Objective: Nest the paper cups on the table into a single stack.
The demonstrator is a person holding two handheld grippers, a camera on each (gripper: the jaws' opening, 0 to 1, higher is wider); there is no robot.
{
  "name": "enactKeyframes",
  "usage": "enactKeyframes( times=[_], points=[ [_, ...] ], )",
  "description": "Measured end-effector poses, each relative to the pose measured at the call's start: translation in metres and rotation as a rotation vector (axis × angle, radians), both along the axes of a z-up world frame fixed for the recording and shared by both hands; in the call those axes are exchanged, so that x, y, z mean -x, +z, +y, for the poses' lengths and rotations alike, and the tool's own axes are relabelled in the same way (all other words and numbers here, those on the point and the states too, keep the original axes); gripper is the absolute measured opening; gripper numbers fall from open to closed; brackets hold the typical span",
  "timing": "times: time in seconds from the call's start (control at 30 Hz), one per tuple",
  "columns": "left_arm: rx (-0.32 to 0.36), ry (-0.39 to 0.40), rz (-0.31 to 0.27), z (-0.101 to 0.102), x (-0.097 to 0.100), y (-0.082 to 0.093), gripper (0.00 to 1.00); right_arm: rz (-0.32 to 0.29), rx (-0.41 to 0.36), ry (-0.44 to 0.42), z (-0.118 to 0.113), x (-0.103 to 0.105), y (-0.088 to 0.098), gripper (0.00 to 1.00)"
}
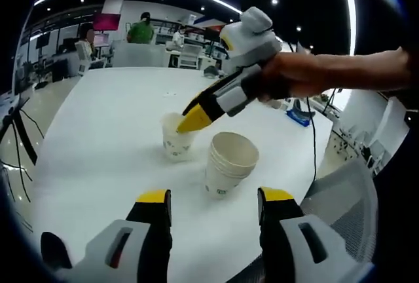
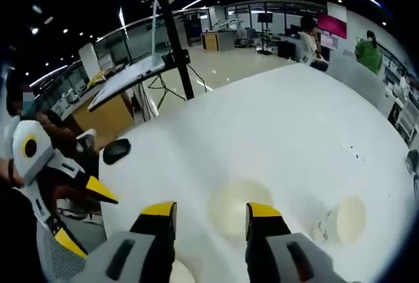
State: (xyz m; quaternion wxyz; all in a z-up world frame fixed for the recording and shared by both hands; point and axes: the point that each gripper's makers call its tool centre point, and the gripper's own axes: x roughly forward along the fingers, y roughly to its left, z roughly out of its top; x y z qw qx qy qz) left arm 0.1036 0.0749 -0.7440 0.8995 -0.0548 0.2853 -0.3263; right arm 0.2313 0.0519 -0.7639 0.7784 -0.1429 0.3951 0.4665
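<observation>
Left gripper view: my left gripper point(image 1: 215, 206) hangs over the white table point(image 1: 98, 145), jaws wide apart, nothing between them. Just ahead is a stack of nested cups point(image 1: 228, 163), upright. Beside it, a single cup point(image 1: 177, 137). My right gripper point(image 1: 195, 118) comes in from the right, yellow tips at that cup's rim; can't tell from here whether they grip it.

Right gripper view: looking down, my jaws sit apart, either side of the single cup's open mouth point(image 2: 232, 214). Contact unclear. The stack point(image 2: 345, 221) is off to the right. Left gripper point(image 2: 82, 214) shows at the table edge, jaws spread, empty.
</observation>
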Motion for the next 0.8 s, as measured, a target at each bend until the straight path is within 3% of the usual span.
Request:
enactKeyframes(
  times=[0.3,0.5,0.63,0.8],
  points=[
    [0.028,0.011,-0.007,-0.007,0.004,-0.001,0.51,0.0,0.15,0.059,-0.006,-0.002,-0.016,0.38],
    [0.037,0.02,0.003,-0.006,0.011,-0.004,0.51,-0.01,0.227,0.137,0.003,-0.009,-0.033,0.37],
    [0.047,0.033,0.006,-0.004,0.011,-0.004,0.51,-0.012,0.261,0.161,0.005,0.006,-0.032,0.35],
    [0.054,0.041,0.008,-0.002,0.01,-0.005,0.51,0.005,0.303,0.19,0.008,0.006,-0.046,0.3]
  ],
)
